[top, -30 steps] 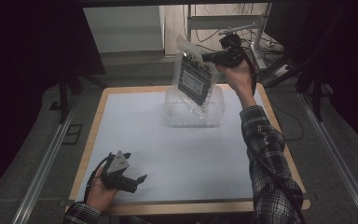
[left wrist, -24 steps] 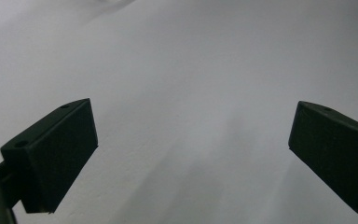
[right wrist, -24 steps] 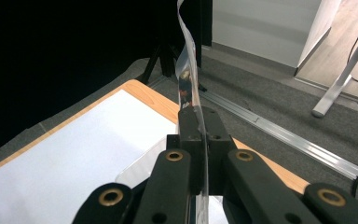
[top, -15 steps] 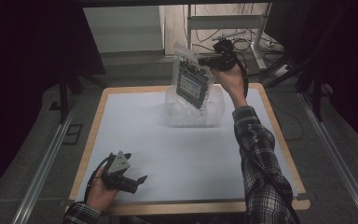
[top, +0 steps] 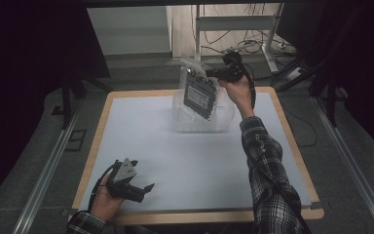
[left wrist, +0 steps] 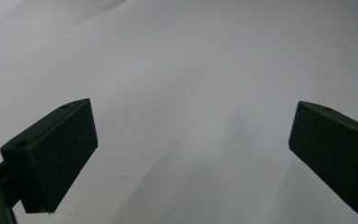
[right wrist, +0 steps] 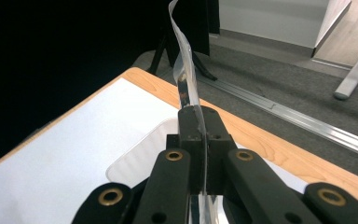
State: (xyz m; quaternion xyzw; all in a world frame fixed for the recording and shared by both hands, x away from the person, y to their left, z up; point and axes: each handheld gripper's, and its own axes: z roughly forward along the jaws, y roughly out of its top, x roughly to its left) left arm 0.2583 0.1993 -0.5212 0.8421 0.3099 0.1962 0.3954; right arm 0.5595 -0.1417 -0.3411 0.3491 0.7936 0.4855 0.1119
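Observation:
A clear plastic bag (top: 199,91) with a dark flat board inside hangs tilted above a clear plastic container (top: 202,121) at the far middle of the table. My right gripper (top: 210,74) is shut on the bag's top edge. In the right gripper view the jaws are pressed together on the thin clear film of the bag (right wrist: 184,70), which rises edge-on past my right gripper (right wrist: 199,117), with the container (right wrist: 137,161) below. My left gripper (top: 144,190) rests near the front left edge, open. Between the spread jaws of my left gripper (left wrist: 191,154) there is just white surface.
A white mat (top: 175,161) covers the wooden-rimmed table (top: 93,151). Beyond the far edge are a metal stand's legs (top: 270,36), cables on the floor and dark panels. A floor rail (right wrist: 284,114) runs behind the table.
My right gripper has shifted slightly left and down with the bag, staying over the container. The left gripper has not moved.

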